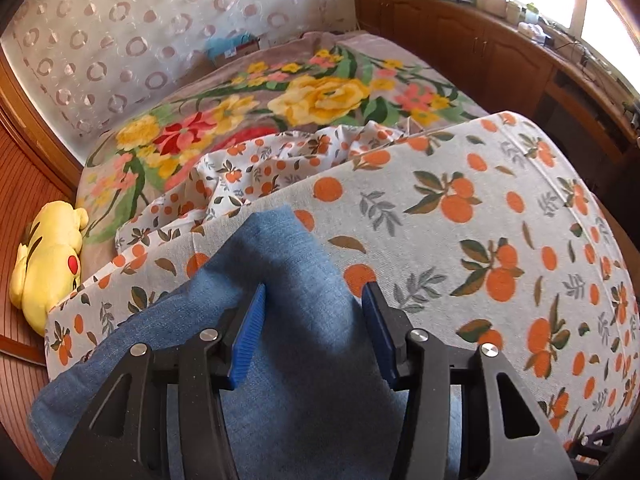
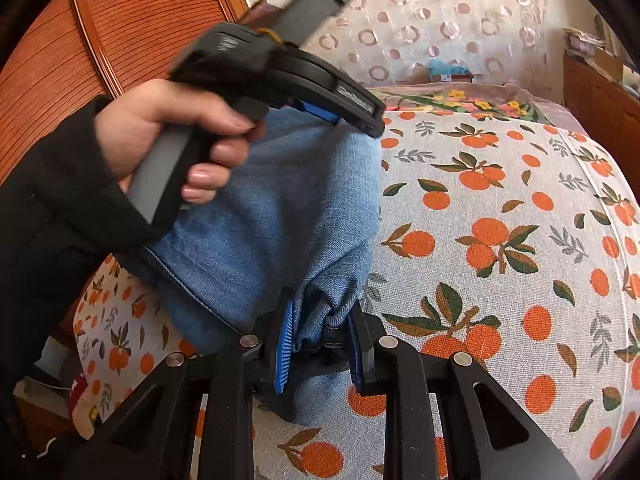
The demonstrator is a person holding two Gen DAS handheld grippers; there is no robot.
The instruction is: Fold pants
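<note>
The blue denim pants (image 1: 276, 280) lie bunched on the orange-print sheet (image 1: 480, 216). My left gripper (image 1: 314, 292) sits over the denim with its blue pads wide apart and fabric between them. In the right wrist view the pants (image 2: 272, 216) hang as a folded heap, and my right gripper (image 2: 320, 312) has its pads closed on a bunched hem of the denim. The left gripper (image 2: 344, 116), held in a hand, rests on top of the pants at their far edge.
A floral blanket (image 1: 304, 92) covers the bed behind the sheet. A yellow plush toy (image 1: 48, 264) lies at the left by the wooden wall. Wooden cabinets (image 1: 500, 52) run along the right under a window. A patterned curtain (image 1: 140, 40) hangs at the back.
</note>
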